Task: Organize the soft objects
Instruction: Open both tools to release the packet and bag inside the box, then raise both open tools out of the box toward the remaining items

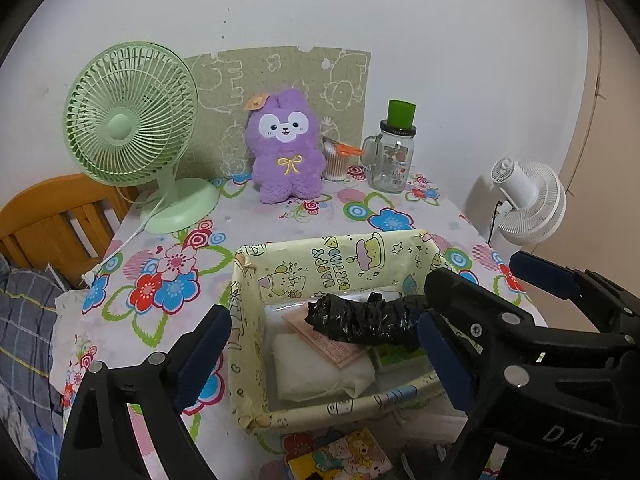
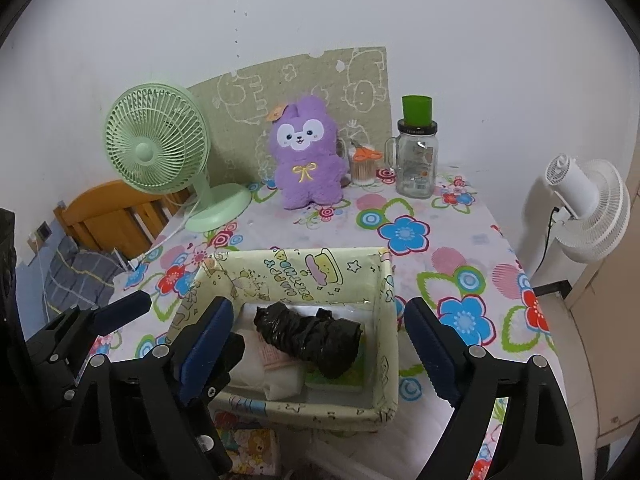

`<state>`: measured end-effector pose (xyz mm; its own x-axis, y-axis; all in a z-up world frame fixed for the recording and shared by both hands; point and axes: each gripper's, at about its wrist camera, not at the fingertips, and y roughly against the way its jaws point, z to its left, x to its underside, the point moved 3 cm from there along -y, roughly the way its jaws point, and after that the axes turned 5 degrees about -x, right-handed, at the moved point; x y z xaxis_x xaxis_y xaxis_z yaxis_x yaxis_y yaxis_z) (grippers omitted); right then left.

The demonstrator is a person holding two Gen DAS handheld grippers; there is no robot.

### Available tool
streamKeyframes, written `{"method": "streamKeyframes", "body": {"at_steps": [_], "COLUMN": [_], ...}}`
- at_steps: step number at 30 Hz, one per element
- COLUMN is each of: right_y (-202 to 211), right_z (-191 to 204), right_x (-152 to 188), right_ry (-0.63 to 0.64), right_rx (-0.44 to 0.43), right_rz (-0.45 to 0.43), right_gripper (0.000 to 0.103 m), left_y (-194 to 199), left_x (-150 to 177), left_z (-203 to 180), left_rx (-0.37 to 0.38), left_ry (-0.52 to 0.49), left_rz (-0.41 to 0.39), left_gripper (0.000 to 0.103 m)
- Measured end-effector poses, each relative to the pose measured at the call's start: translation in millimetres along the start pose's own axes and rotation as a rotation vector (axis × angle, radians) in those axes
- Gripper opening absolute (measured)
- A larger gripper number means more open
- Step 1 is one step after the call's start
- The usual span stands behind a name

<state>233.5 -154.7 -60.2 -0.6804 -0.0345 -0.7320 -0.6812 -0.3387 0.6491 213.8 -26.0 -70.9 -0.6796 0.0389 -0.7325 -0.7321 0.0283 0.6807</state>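
Observation:
A yellow cartoon-print box sits on the flowered table near me. In it lie a black crumpled plastic roll, a white soft pack, a pink packet and a green-edged pack. A purple plush bunny stands at the back against the wall. My left gripper is open, its fingers astride the box. My right gripper is open over the box, empty. Each gripper shows in the other's view.
A green desk fan stands back left. A glass jar with a green cup on top and a cotton-swab tub stand back right. A white fan is beyond the table's right edge. A wooden chair is at left.

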Motion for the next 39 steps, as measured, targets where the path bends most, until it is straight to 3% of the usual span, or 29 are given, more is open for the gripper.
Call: {"method": "streamKeyframes", "body": {"at_steps": [23, 39], "right_y": [55, 86], "right_z": [18, 21], "right_x": [16, 28], "right_ry": [0.040, 0.058], "right_rx": [0.014, 0.080], "right_rz": [-0.057, -0.083], "right_gripper": [0.094, 0.097], "left_y": [56, 83], "left_x": [18, 33], "left_z": [-4, -12], "left_rx": [-0.010, -0.017], "left_ry": [-0.012, -0.023], "left_rz": [-0.064, -0.089], "left_gripper": [0.096, 0.098]}}
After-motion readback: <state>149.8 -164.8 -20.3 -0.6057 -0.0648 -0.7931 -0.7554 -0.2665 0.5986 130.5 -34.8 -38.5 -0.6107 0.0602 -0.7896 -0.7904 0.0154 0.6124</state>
